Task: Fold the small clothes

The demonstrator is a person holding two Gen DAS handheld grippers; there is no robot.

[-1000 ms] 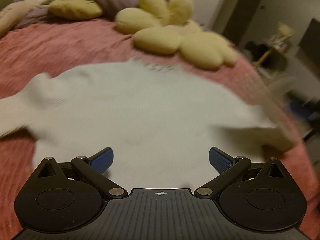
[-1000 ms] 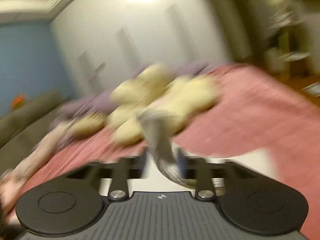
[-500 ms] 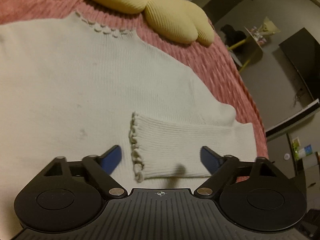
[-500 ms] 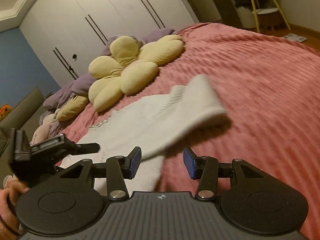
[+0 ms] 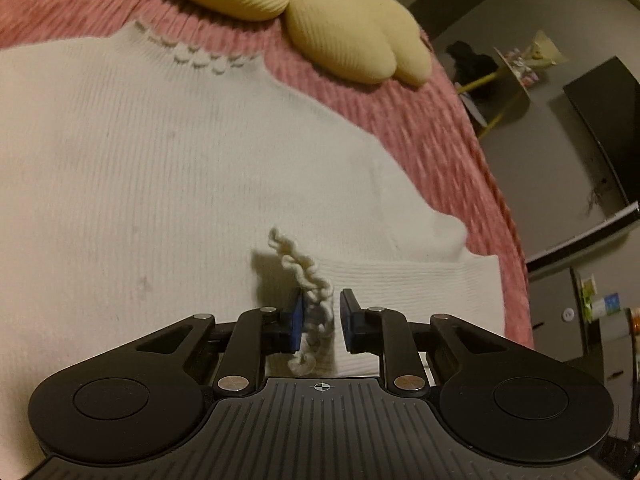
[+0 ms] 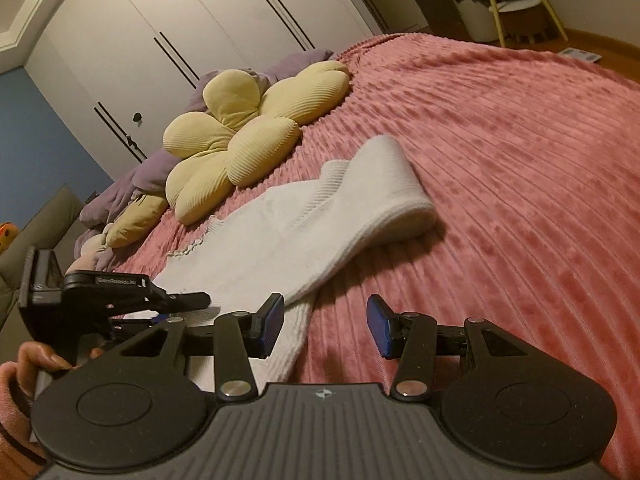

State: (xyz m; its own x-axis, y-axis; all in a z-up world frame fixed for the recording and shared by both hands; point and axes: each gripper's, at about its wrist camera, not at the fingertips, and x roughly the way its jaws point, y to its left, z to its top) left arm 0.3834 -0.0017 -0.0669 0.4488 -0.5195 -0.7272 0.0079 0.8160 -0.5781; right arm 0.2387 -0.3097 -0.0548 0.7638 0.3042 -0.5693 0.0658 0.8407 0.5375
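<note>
A small white knit sweater (image 5: 160,168) lies flat on the pink bedspread (image 5: 440,132), its right sleeve (image 5: 412,292) folded across the body. My left gripper (image 5: 320,316) has narrowed around the sleeve's ruffled cuff (image 5: 308,280), which stands up between the blue pads; a small gap remains on the right side. In the right wrist view the sweater (image 6: 280,232) lies ahead with the sleeve fold (image 6: 396,196) bulging. My right gripper (image 6: 324,326) is open and empty, at the sweater's near edge. The left gripper (image 6: 120,296) shows at the left there.
A yellow flower-shaped cushion (image 6: 240,136) lies beyond the sweater's collar, also in the left wrist view (image 5: 340,32). Purple bedding (image 6: 160,168) and white wardrobe doors (image 6: 180,40) are behind. The bed's right edge (image 5: 516,240) drops toward a yellow-legged stool (image 6: 516,8).
The right gripper let go of the sleeve, which now lies folded over the body. The left gripper moved onto the cuff and its jaws closed in around it, lifting the ruffle.
</note>
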